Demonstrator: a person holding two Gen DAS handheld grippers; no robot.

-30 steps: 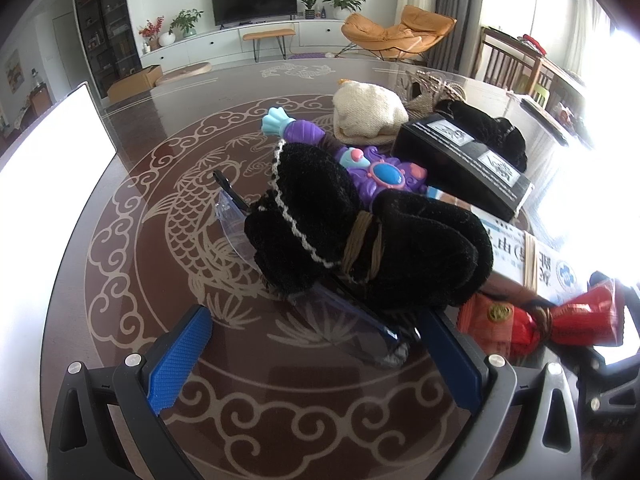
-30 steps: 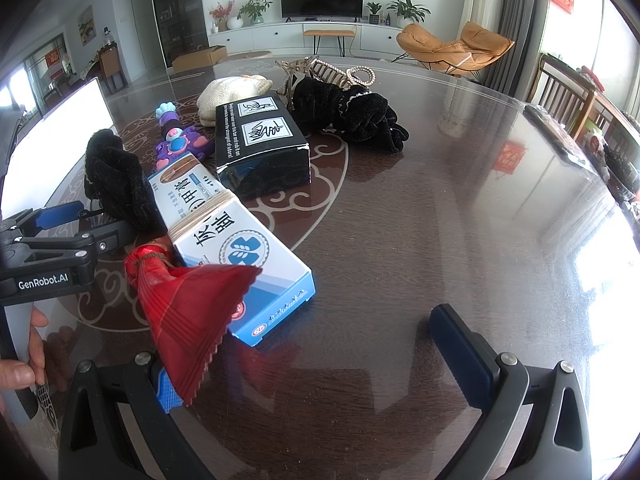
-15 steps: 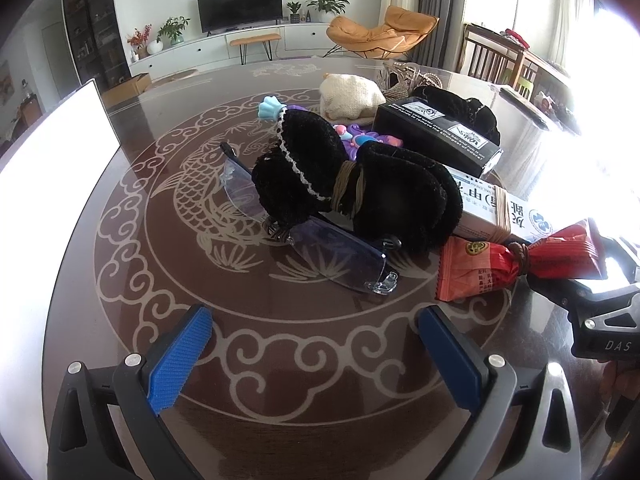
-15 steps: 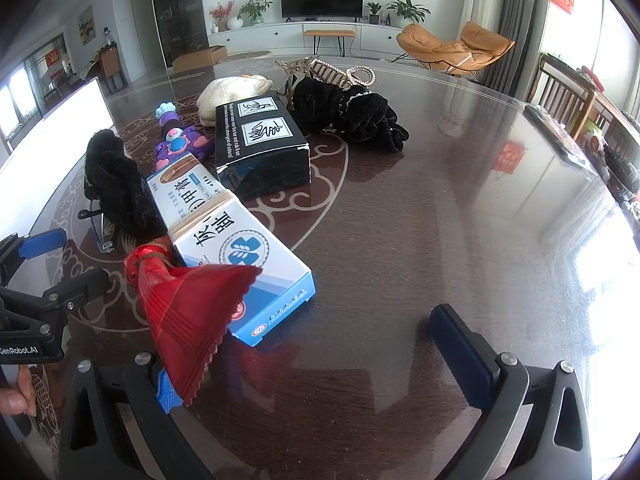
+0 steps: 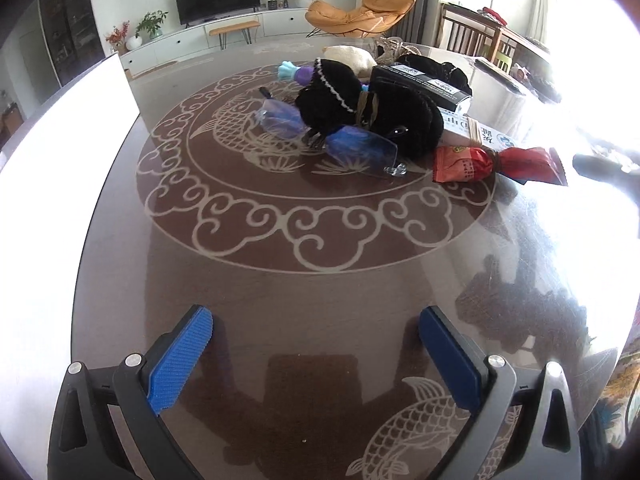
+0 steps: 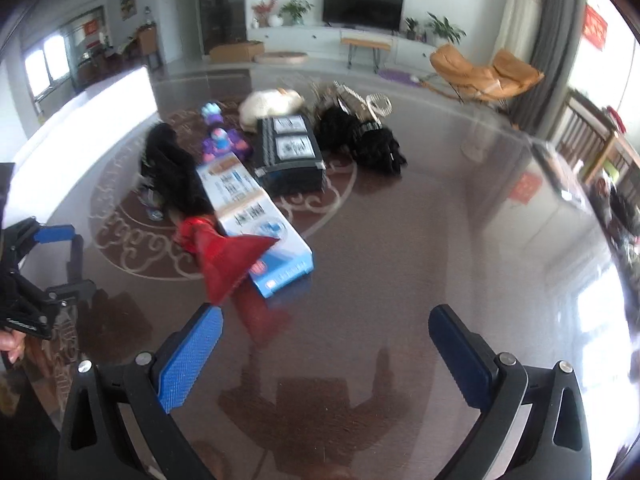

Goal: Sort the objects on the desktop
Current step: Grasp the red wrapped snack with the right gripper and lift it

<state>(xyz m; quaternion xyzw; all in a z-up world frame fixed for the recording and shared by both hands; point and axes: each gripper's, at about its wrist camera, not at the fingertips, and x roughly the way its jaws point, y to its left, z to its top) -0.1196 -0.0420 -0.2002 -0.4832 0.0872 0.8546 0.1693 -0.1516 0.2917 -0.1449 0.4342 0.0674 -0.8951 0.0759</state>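
Glossy brown table (image 5: pixel 320 280) lies under both tongs, each spread wide and empty. Ahead of the left tongs (image 5: pixel 316 344) sit glasses (image 5: pixel 360 148) and a black plush (image 5: pixel 372 112). Ahead-left of the right tongs (image 6: pixel 326 340), a blurred red wrapper (image 6: pixel 228 260) seems to rest against a blue-white box (image 6: pixel 256 220).

The glasses (image 5: pixel 320 136) lie partly hidden under the black plush toy (image 5: pixel 368 110). Print on the blue-and-white box (image 6: pixel 256 224) is blurred. Glare whites out the surface (image 5: pixel 600 128) at right.

Each handheld gripper, left gripper (image 5: pixel 316 346) and right gripper (image 6: pixel 326 344), is built from black plastic arms, fitted with ribbed blue finger pads (image 5: pixel 182 356) and round silver screws (image 5: pixel 133 360).
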